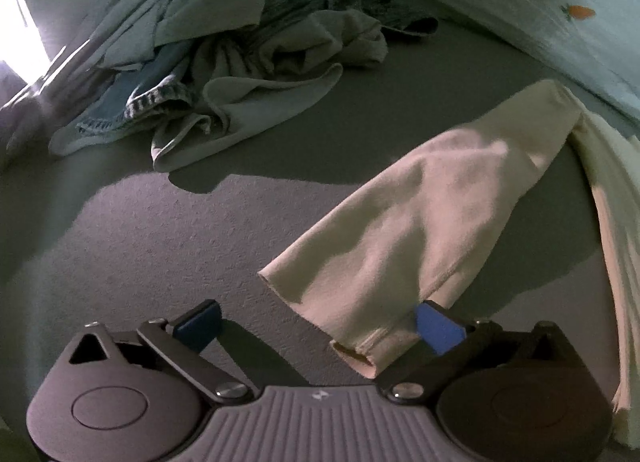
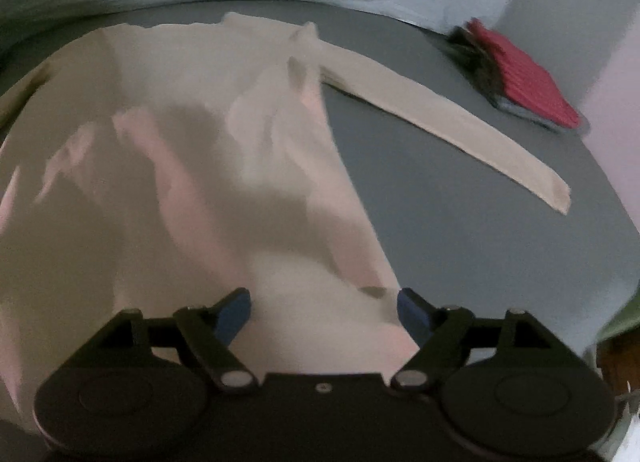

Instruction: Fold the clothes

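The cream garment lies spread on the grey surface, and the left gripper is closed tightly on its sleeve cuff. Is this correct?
Not quite. The left wrist view shows the left gripper open, its jaws wide apart, not closed on the sleeve cuff, which lies between them. The rest holds: the cream garment lies spread on the grey surface.

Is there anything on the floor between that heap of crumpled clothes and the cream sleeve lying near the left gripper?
No. In the left wrist view only bare grey carpet, partly shadowed, separates the clothes pile from the cream sleeve.
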Demonstrator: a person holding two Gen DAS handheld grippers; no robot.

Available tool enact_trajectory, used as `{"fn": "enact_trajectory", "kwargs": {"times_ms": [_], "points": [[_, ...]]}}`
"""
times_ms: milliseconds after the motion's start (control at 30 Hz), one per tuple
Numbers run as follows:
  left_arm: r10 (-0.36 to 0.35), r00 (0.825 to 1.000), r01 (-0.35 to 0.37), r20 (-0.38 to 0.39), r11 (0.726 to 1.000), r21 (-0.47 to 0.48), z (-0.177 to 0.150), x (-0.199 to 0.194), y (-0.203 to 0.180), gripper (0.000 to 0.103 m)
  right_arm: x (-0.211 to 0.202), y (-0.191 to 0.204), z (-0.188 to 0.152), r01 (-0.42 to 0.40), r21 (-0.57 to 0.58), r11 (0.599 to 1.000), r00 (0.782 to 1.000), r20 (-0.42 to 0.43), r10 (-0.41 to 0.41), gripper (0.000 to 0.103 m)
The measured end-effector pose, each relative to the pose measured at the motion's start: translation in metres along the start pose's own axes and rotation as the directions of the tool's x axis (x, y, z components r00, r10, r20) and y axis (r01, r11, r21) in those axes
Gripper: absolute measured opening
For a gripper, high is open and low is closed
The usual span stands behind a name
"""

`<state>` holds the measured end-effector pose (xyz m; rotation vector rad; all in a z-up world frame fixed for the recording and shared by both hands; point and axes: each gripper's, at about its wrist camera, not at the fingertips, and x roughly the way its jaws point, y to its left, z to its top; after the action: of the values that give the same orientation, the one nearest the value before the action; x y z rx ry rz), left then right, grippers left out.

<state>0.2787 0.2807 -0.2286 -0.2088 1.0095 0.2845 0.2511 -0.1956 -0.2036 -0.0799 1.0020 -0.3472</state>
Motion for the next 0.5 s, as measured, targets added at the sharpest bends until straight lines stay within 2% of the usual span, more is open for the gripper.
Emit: {"fn": "enact_trajectory", "kwargs": {"times_ms": [133, 167, 233, 300, 333, 367, 433, 500], "points": [[0.027, 0.999, -0.023, 0.031, 0.992, -0.122, 0.002, 0.001, 0.004, 0.101, -0.017, 0.005, -0.024, -0.002, -0.008, 1.0, 1.0, -0.002, 0.002, 0.082], [0.05, 0.998, -0.045, 0.032, 0.989, -0.144, 0.004, 0.001, 0.003, 0.096, -0.021, 0.009, -0.028, -0.005, -0.011, 1.0, 1.0, -0.001, 0.004, 0.082], [0.115, 0.993, -0.109, 0.033, 0.981, -0.16, 0.006, -0.001, -0.001, 0.079, -0.024, 0.018, -0.03, -0.018, -0.017, 1.0, 1.0, 0.0, 0.018, 0.082], [0.096, 0.994, -0.089, 0.052, 0.988, -0.129, 0.008, -0.005, -0.004, 0.039, -0.026, 0.028, -0.032, -0.024, -0.049, 0.999, 1.0, 0.007, 0.024, 0.082], [0.072, 0.996, -0.066, 0.05, 0.992, -0.111, 0.011, -0.006, -0.005, 0.026, -0.029, 0.033, -0.032, -0.024, -0.078, 0.997, 1.0, 0.013, 0.025, 0.082], [0.04, 0.998, -0.036, 0.041, 0.994, -0.108, 0.015, -0.006, -0.005, 0.005, -0.03, 0.038, -0.031, -0.018, -0.116, 0.993, 1.0, 0.023, 0.02, 0.082], [0.015, 1.0, -0.011, 0.025, 0.989, -0.145, 0.023, -0.006, -0.004, 0.004, -0.032, 0.046, -0.029, -0.005, -0.178, 0.984, 0.999, 0.043, 0.013, 0.082], [-0.016, 0.999, 0.024, 0.045, 0.982, -0.186, 0.033, -0.013, -0.006, 0.004, -0.034, 0.048, -0.026, -0.011, -0.212, 0.977, 0.998, 0.063, 0.025, 0.082]]}}
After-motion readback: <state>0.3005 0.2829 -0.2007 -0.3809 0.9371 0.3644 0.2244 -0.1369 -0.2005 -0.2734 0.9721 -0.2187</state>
